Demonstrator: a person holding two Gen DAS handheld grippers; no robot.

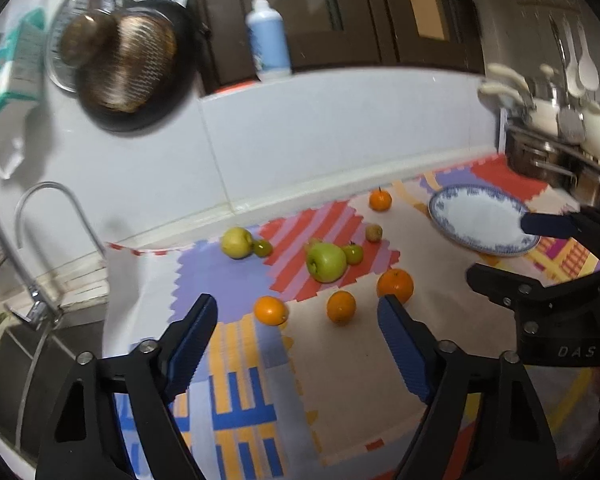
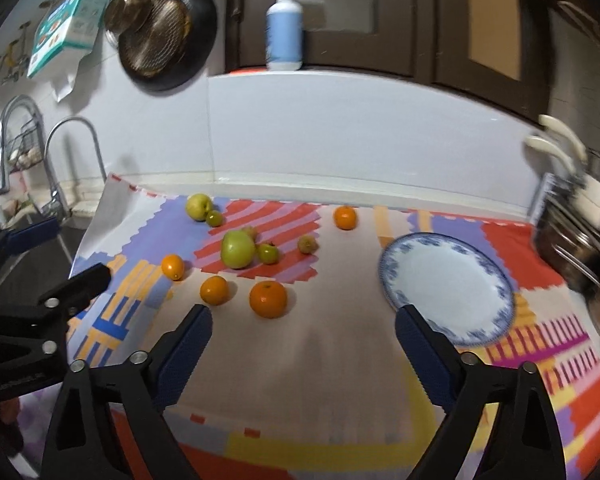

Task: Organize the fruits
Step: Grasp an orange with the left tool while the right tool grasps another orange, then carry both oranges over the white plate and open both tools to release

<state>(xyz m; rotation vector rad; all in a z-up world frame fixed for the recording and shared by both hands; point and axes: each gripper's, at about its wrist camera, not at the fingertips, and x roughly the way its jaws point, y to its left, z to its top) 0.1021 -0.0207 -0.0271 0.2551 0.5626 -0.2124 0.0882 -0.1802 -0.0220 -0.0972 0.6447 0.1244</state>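
Observation:
Fruit lies scattered on a colourful patterned cloth (image 1: 352,364): a large green apple (image 1: 326,262) (image 2: 238,249), a yellow-green apple (image 1: 236,242) (image 2: 199,207), several oranges such as one (image 1: 395,286) (image 2: 268,299), and small green fruits like one (image 1: 354,254). A blue-rimmed white plate (image 1: 482,220) (image 2: 446,288) sits to the right with nothing on it. My left gripper (image 1: 296,304) (image 2: 70,252) hovers open above the near oranges. My right gripper (image 2: 304,312) (image 1: 500,248) is open too, between the oranges and the plate. Neither holds anything.
A sink with a curved faucet (image 1: 48,216) (image 2: 72,152) lies left of the cloth. A dark pan (image 1: 132,68) hangs on the white tiled wall and a blue bottle (image 2: 284,28) stands on the ledge. Metal pots (image 1: 548,160) (image 2: 580,248) crowd the right end.

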